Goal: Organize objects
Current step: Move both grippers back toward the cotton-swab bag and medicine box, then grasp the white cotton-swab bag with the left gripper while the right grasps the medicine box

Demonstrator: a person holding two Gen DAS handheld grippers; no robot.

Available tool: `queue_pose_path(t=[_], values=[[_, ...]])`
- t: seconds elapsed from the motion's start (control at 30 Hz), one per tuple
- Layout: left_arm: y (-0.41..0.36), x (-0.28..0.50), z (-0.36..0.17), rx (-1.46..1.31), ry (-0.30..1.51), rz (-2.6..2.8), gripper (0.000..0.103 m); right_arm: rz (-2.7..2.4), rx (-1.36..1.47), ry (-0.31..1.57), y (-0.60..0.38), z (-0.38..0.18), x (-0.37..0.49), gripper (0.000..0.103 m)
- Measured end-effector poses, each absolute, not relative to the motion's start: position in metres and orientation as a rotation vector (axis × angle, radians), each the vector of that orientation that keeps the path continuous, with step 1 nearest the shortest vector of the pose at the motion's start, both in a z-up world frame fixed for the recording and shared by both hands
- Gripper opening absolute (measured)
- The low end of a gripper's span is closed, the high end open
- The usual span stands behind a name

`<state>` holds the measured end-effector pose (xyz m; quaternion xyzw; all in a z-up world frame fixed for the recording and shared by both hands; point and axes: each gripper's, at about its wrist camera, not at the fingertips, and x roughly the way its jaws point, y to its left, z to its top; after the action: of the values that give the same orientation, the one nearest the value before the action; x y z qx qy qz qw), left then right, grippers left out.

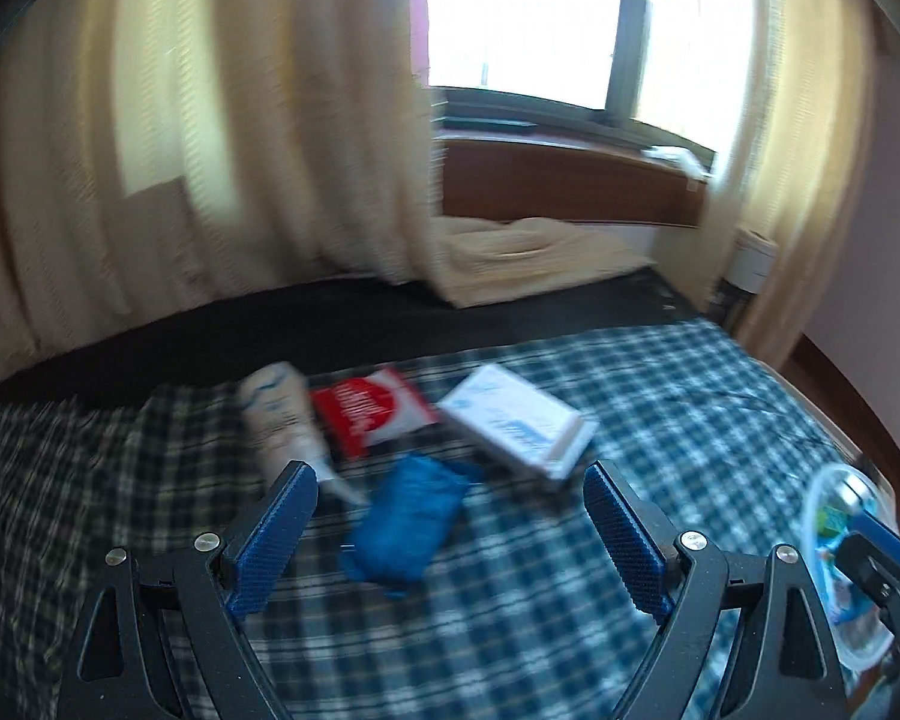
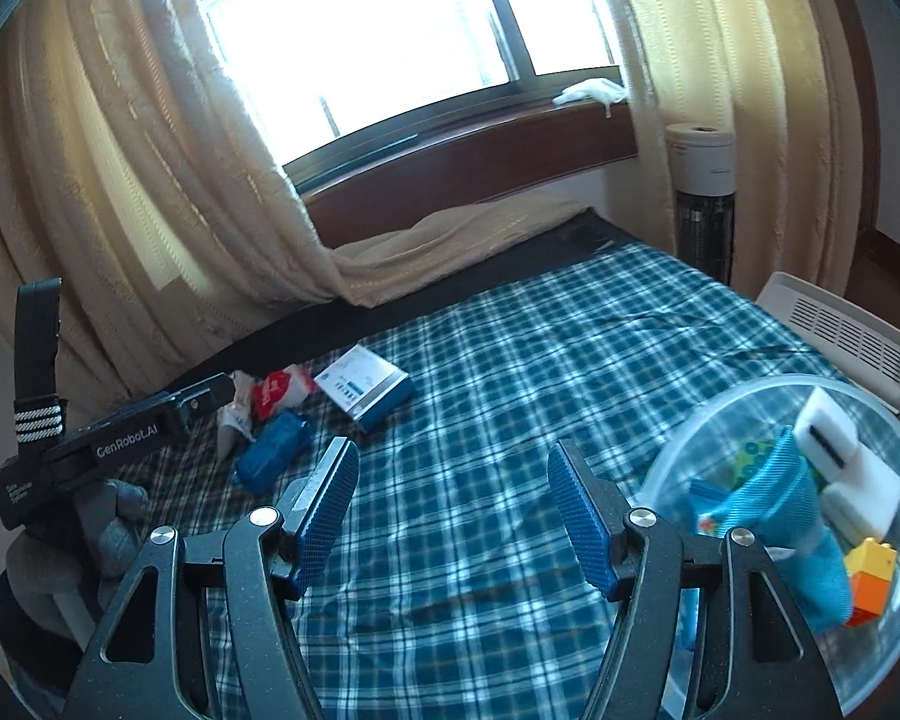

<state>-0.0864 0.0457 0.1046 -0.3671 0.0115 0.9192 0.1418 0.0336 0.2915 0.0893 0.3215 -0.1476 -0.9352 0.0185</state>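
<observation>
On the checked bedspread [image 1: 510, 600] lie a blue packet [image 1: 405, 525], a white tube [image 1: 279, 414], a red-and-white packet [image 1: 372, 411] and a white-and-blue box [image 1: 519, 426]. My left gripper [image 1: 450, 540] is open and empty, just short of the blue packet, which lies between its fingers. My right gripper [image 2: 453, 516] is open and empty over bare bedspread. The same items show at the left in the right wrist view: blue packet [image 2: 273, 450], box [image 2: 366, 387], red packet [image 2: 279, 390]. A clear bowl [image 2: 870, 408] to the right holds a teal mesh pouch [image 2: 768, 498], a white block [image 2: 828, 429] and an orange-yellow brick [image 2: 867, 579].
Cream curtains [image 2: 150, 180] hang behind the bed and drape onto it. A window sill [image 2: 480, 138] runs along the back. A white tower fan [image 2: 702, 198] and a white heater [image 2: 852, 324] stand at the bed's right side. A dark strip [image 1: 330, 330] borders the bedspread.
</observation>
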Motion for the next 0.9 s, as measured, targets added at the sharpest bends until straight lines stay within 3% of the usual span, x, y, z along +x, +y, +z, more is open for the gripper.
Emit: queue_pose_path(t=[0.6, 0.9], values=[[-0.029, -0.178, 0.057, -1.326, -0.261, 2.772, 0.092, -2.816, 1.146, -0.399, 0.258, 0.060, -0.025, 0.067], [-0.032, -0.195, 0.030, -1.417, -0.283, 2.714, 0.065, -2.800, 1.201, -0.388, 0.248, 0.044, -0.069, 0.067]])
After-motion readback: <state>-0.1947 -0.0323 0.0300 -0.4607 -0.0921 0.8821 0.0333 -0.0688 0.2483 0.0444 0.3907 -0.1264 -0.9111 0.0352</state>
